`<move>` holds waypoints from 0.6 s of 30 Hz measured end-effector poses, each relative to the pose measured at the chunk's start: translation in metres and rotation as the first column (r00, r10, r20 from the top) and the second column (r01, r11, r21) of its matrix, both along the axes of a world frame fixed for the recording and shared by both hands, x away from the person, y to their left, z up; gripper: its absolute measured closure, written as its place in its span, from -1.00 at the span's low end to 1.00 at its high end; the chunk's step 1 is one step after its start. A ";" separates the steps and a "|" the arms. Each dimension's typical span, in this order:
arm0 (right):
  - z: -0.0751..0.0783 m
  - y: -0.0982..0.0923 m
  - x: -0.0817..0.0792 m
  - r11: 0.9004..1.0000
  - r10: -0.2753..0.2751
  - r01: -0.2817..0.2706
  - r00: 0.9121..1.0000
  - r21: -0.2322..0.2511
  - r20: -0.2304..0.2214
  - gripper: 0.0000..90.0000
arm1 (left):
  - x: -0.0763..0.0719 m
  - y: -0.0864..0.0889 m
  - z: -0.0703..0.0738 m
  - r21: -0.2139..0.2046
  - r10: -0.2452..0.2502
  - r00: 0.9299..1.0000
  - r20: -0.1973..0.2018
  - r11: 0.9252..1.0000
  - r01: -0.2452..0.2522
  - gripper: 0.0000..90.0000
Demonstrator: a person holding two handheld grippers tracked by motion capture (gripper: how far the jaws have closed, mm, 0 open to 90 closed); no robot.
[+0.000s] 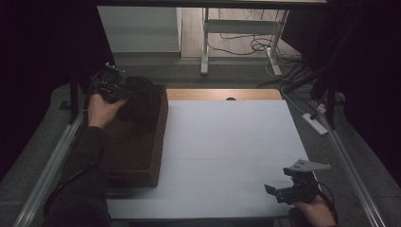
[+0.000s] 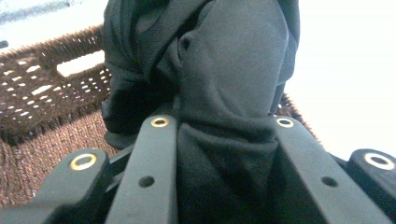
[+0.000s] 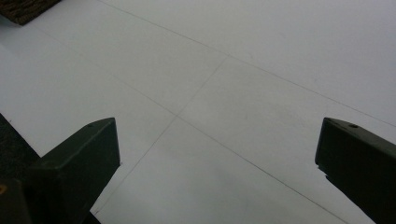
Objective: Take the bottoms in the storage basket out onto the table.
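Where the left gripper [image 2: 219, 126] meets its load, its two black jaws are clamped on a bunched black cloth [image 2: 224, 70], a thick fold of which fills the gap between them and rises above their tips. In the high view the same gripper [image 1: 109, 87], held in the person's left hand [image 1: 101, 109], sits at the far end of a brown wicker basket [image 1: 135, 151], and the cloth [image 1: 142, 101] hangs as a dark mass over the basket's far part; whether its lower edge touches the basket cannot be told. The basket's woven wall, with a slot handle [image 2: 79, 63], lies behind and below the cloth in the left gripper view. The basket stands on the left side of a white table [image 1: 227, 142]. At the table's near right corner the right gripper [image 1: 279, 193] is held low, its jaws spread wide with nothing between them; in the right gripper view they frame bare white tabletop [image 3: 224, 93], with a corner of the basket [image 3: 25, 9] at upper left.
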State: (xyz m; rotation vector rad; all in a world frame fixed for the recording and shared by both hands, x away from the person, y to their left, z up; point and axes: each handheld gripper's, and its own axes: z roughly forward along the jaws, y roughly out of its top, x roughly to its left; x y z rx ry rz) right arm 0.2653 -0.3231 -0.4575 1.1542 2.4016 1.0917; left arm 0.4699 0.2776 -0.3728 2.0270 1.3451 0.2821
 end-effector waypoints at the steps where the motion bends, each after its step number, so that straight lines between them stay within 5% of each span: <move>1: 0.000 0.000 0.000 1.000 -0.001 0.001 1.000 0.000 0.000 -0.99 | -0.001 0.000 0.002 -0.001 -0.005 1.000 0.002 1.000 0.005 0.65; 18: 0.000 -0.001 0.000 1.000 -0.003 0.003 1.000 0.004 -0.001 -0.99 | -0.009 -0.005 0.044 -0.022 -0.035 0.998 0.057 0.999 0.037 0.64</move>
